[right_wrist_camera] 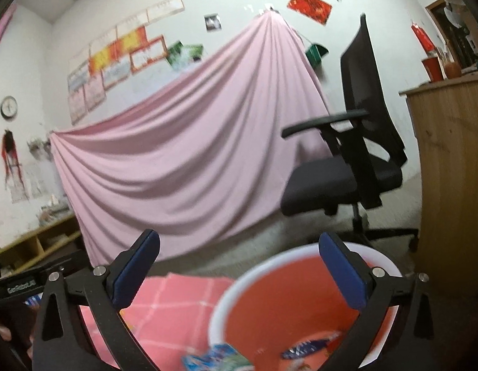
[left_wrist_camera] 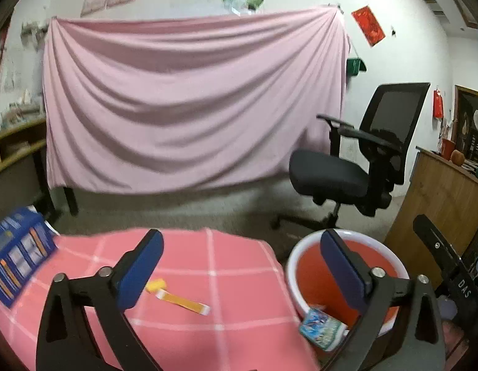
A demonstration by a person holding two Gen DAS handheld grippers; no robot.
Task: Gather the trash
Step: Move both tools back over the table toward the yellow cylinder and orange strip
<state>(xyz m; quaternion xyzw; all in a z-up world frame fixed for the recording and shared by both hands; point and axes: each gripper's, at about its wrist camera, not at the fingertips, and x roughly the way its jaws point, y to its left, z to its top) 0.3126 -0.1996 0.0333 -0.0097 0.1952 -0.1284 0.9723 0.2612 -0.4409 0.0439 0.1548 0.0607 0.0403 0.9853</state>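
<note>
Dim, even indoor light; fisheye-warped edges, dark corners, soft blur throughout.

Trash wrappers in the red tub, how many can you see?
2, though blur may hide more. A light blue wrapper rests at the red tub's near rim; a dark blue wrapper lies inside on the bottom.

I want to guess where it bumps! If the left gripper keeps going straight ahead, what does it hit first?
Probably nothing close: the left gripper points past the pink checked table edge, over the floor, toward the pink sheet. Depth is hard to judge.

Pink sheet [left_wrist_camera: 192, 102], office chair [left_wrist_camera: 356, 167], white wall [left_wrist_camera: 408, 55]
</note>
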